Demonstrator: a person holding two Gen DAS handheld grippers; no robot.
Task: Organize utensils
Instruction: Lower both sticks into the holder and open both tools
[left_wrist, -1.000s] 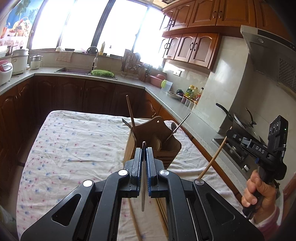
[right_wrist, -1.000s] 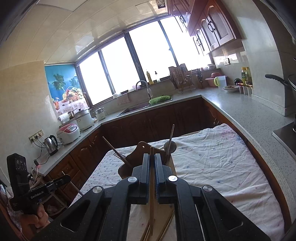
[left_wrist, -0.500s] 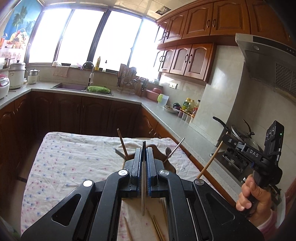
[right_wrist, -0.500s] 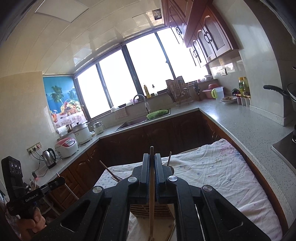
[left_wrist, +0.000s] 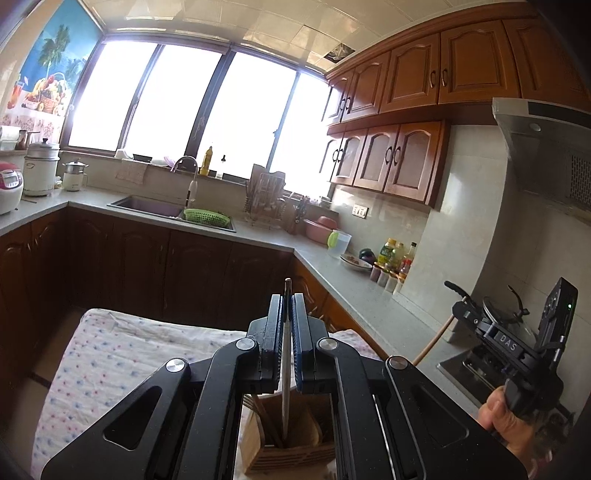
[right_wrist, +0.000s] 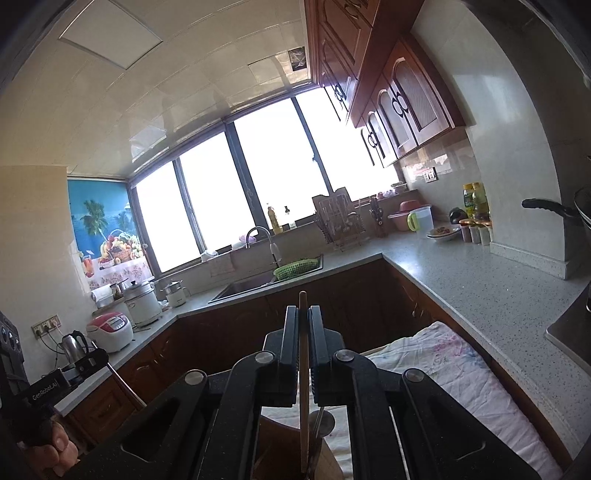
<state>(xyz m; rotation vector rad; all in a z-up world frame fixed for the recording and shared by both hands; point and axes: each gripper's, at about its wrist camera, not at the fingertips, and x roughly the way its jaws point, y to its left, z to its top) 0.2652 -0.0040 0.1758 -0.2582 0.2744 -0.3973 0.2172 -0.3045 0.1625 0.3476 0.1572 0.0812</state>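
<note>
My left gripper (left_wrist: 287, 301) is shut on a thin metal utensil (left_wrist: 285, 369) that hangs down into the wooden utensil holder (left_wrist: 284, 450) on the table. My right gripper (right_wrist: 303, 314) is shut on a wooden chopstick (right_wrist: 303, 391) that points down toward the same holder (right_wrist: 325, 461). A metal spoon (right_wrist: 320, 424) stands in the holder beside it. In the left wrist view the right gripper (left_wrist: 465, 314) shows at the right edge with the chopstick (left_wrist: 432, 341) under it. The left gripper's body (right_wrist: 48, 384) shows at the left edge of the right wrist view.
The table carries a white floral cloth (left_wrist: 110, 354), which also shows in the right wrist view (right_wrist: 461, 373). A grey counter (right_wrist: 461, 280) runs behind and to the right, with a sink (left_wrist: 151, 205), a green basket (left_wrist: 207, 217), bottles (left_wrist: 395, 258) and a stove with a pan (left_wrist: 502, 314).
Both grippers rose and tilted upward with their utensils. The holder dropped from mid-frame to the bottom edge of both views, and the utensil tips now reach down into it.
</note>
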